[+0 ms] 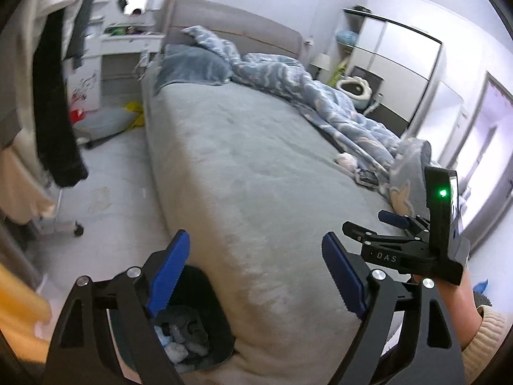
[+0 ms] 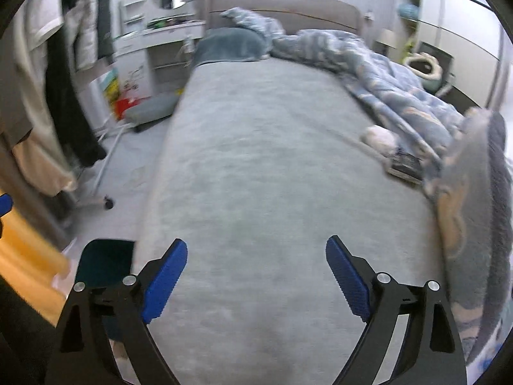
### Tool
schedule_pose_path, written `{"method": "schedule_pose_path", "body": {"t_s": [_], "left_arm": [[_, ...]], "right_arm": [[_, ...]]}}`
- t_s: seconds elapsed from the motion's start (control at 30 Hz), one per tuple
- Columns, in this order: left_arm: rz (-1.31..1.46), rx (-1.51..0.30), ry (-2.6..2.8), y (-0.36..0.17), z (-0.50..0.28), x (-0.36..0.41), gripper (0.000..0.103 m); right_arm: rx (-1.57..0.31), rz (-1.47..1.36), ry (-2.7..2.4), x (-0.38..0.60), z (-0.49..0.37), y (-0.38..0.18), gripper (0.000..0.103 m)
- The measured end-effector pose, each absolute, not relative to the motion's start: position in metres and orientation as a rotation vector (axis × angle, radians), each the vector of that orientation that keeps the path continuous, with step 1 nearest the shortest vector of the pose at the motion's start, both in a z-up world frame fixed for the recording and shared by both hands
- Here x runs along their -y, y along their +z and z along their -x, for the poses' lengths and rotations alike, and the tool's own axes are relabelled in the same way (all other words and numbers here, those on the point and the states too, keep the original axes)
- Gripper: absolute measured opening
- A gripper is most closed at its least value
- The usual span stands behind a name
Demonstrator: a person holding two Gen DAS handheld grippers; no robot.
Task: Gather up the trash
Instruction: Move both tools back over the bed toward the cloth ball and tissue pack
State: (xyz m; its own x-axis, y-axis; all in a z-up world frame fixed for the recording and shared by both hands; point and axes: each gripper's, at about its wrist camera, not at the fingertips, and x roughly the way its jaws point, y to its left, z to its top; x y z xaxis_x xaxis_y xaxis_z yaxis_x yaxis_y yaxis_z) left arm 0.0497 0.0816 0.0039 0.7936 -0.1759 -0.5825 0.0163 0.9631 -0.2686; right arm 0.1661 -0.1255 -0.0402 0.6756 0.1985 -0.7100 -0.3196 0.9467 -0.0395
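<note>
Both grippers hang over a grey bed (image 2: 256,160) with jaws spread wide and nothing between them: left gripper (image 1: 256,276), right gripper (image 2: 256,276). A dark bin (image 1: 205,327) holding crumpled trash (image 1: 182,337) sits on the floor against the bed's near corner, below the left gripper. A white wad (image 2: 378,136) lies beside the rumpled blue duvet (image 2: 400,96).

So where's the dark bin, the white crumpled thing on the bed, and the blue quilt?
Dark bin (image 1: 205,295): left wrist view, inner wall.
White crumpled thing (image 2: 380,137): right wrist view, its middle.
Blue quilt (image 2: 384,77): right wrist view, a central fold.
</note>
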Motion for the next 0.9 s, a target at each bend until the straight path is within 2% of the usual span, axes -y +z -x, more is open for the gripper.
{"method": "schedule_pose_path", "body": {"t_s": [0.13,0.5,0.9], "left_arm": [[0.253,-0.650,-0.138,0.005,-0.064,-0.066,0.093],[0.214,-0.679,-0.202,0.001,-0.121,-0.030,0.097],[0.149,-0.677,-0.268,-0.001,-0.175,0.003,0.098]], "right_arm": [[-0.763,0.151,0.257,0.144,-0.174,-0.042,0.091],[-0.732,0.042,0.185,0.197,-0.198,-0.043,0.099],[-0.740,-0.038,0.141,0.233,-0.242,-0.055,0.100]]}}
